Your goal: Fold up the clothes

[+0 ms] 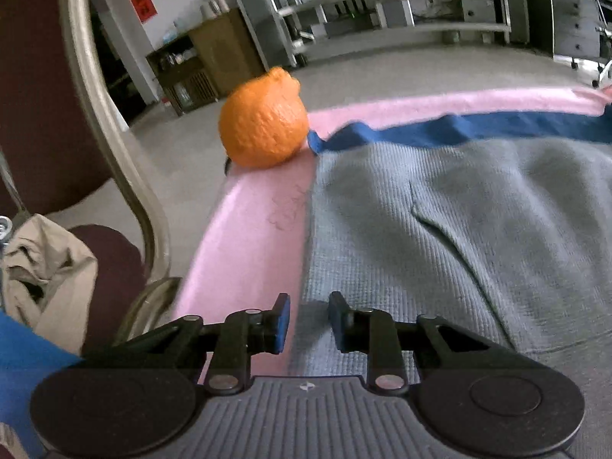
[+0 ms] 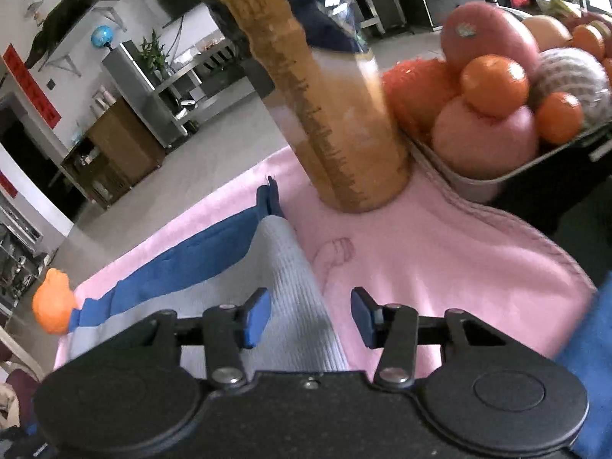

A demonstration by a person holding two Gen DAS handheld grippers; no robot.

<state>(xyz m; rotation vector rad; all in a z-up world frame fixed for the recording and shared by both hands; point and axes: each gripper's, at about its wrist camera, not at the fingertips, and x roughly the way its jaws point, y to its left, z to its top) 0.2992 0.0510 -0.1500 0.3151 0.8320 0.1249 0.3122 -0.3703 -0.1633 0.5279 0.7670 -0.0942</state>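
Pink cloth (image 1: pixel 244 237) covering the worktop, with a faint line drawing visible on it in both views. Grey knitted garment (image 1: pixel 440 229) lying flat on the pink cloth, ribbed weave, one diagonal crease running across it; a blue garment (image 1: pixel 478 128) lies under it, showing as a band along its far edge. Left gripper (image 1: pixel 309 323): blue-padded fingers a little apart, nothing between them, poised over the grey garment's left edge where it meets the pink cloth. Right gripper (image 2: pixel 310 315): fingers apart, wider than the left, the grey garment's right edge (image 2: pixel 302 298) lying in the gap beneath them, pads not pressing on it. Orange citrus fruit (image 1: pixel 264 120), bumpy skin, on the pink cloth's far left corner, just beside the blue garment's tip. Tall bottle (image 2: pixel 329 114) of orange-brown liquid, upright on the pink cloth past the garments. Metal tray (image 2: pixel 497 176) heaped with oranges and larger reddish fruit, just beside the bottle. Chair with a metal frame (image 1: pixel 103 122) left of the worktop, beige fabric (image 1: pixel 46 267) on its seat.
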